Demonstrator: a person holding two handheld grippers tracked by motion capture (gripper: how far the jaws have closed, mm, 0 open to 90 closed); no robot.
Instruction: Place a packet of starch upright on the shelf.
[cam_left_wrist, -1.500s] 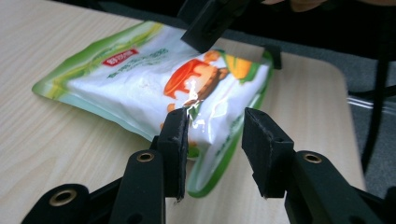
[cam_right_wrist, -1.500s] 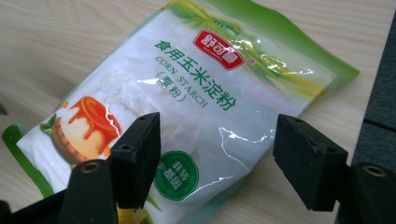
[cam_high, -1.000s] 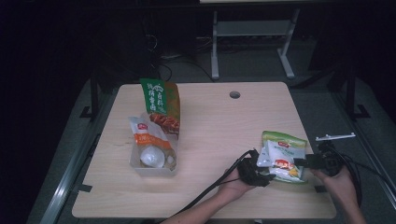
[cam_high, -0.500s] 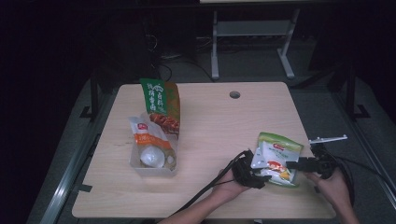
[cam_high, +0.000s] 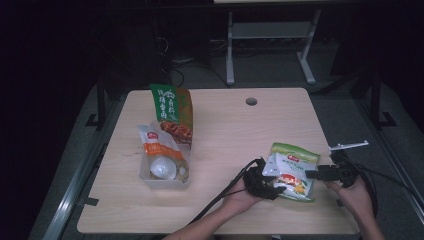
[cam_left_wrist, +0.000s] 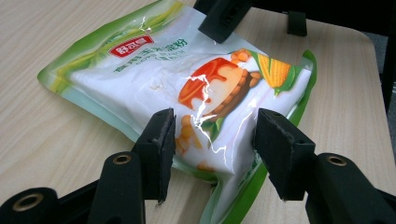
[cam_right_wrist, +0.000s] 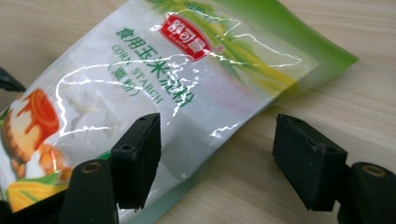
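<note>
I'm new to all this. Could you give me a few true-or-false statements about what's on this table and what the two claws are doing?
1. The corn starch bag lies between the two claws. True.
2. The left claw is clamped shut on nothing. False: its jaws stand open around the bag's edge.
3. The right claw is open. True.
4. The tall green bag lies flat. False: it stands upright.
5. The tray sits beside the corn starch bag. False: it is across the table, by the green bag.
</note>
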